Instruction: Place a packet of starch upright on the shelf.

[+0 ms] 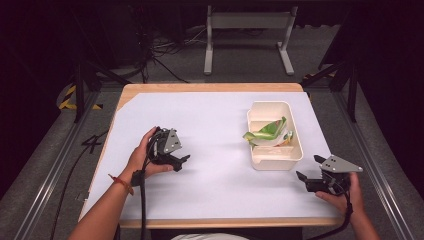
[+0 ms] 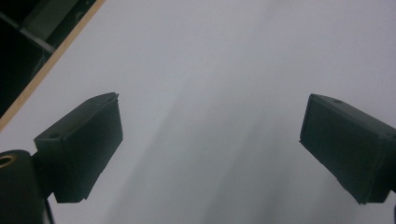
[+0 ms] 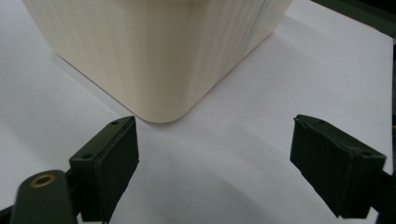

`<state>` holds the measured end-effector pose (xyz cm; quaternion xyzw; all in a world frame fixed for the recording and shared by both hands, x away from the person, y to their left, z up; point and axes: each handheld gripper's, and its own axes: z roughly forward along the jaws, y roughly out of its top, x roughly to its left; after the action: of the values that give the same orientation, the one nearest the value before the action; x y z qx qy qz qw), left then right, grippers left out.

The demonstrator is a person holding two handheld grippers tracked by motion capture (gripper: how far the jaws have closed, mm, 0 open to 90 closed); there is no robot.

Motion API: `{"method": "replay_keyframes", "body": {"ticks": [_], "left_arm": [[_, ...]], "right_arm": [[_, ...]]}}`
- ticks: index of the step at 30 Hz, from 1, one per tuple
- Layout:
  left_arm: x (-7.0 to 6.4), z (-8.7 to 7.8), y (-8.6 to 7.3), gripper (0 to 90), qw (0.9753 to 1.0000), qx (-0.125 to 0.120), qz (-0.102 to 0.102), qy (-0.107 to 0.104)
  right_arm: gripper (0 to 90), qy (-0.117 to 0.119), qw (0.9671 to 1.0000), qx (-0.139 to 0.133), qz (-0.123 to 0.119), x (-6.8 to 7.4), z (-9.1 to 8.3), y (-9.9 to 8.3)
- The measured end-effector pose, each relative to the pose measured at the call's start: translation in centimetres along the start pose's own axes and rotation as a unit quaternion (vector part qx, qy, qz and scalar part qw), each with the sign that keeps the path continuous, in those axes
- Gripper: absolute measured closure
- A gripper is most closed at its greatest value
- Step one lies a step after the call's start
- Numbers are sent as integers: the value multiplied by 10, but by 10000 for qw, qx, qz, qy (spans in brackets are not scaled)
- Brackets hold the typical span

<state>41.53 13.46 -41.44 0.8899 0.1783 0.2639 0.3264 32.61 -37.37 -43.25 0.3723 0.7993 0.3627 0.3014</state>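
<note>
White sheet (image 1: pixel 215 150) covers the wooden table (image 1: pixel 210 87); both grippers' jaws spread, near the cream bin (image 1: pixel 295 150).

A lab recording bay: white-covered tabletop (image 1: pixel 210 130) ringed by dark curtains, metal framing (image 1: pixel 80 90), taped floor cables (image 1: pixel 150 55).
</note>
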Motion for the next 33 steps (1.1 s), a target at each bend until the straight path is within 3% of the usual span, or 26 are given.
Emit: {"method": "replay_keyframes", "body": {"ticks": [3,5,7,15,16,26,28,33], "left_arm": [[0,-4,-12,67,9999,41,-77,51],[1,-6,-19,65,9997,171,29,155],[2,-8,-23,62,9996,196,-13,179],[7,-23,-49,64,9986,224,-359,330],[9,-28,-55,63,9982,154,-485,305],[12,-44,-81,64,9965,215,-709,392],[15,-50,-89,63,9946,113,-964,373],[17,-58,-97,64,9923,-16,-1199,294]], "right_arm": [[149,-7,10000,6,-7,0,0,0],[149,-4,10000,20,-18,0,0,0],[149,-6,10000,36,-28,1,1,0],[149,-14,10000,63,-27,1,1,-1],[149,-29,10000,68,-36,1,1,-1],[149,-55,9999,103,-60,1,2,-1],[149,-57,9999,104,-56,1,2,-1],[148,-71,9999,99,-68,1,2,-1]]}}
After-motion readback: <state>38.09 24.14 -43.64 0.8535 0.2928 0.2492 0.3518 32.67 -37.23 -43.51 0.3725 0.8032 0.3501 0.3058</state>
